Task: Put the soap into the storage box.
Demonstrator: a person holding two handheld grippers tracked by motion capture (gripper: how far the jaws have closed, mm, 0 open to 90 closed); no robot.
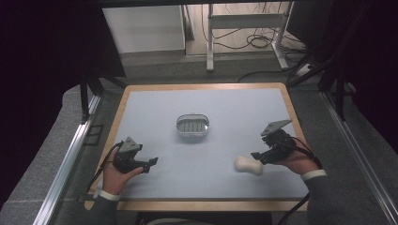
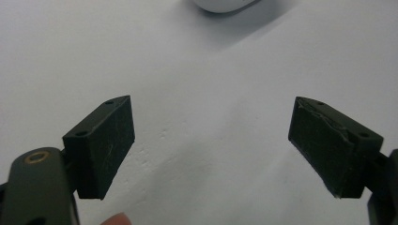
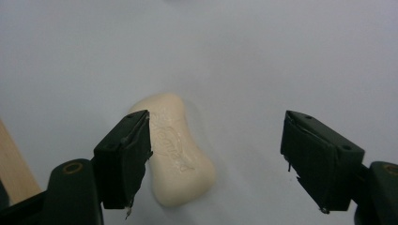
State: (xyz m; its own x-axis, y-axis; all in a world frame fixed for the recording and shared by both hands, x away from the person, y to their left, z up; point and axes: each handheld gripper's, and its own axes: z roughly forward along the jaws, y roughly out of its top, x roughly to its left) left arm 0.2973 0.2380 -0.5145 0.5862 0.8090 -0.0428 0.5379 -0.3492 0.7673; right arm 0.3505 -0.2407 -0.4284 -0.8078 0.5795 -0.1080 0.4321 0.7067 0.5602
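My right gripper [image 1: 257, 155], jaws apart, hovers just beside the soap bar [image 1: 248, 164]; my left gripper [image 1: 151, 162], jaws apart, waits well apart from it.

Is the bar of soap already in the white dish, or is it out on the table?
Out. The soap lies on the table, apart from the white dish, near the right tool.

Dim high view with dark, vignetted corners; the bench [image 1: 155, 101] is evenly lit from above. Both gripper views are soft and slightly blurred, with faint shadows beside the soap bar [image 3: 180, 150].
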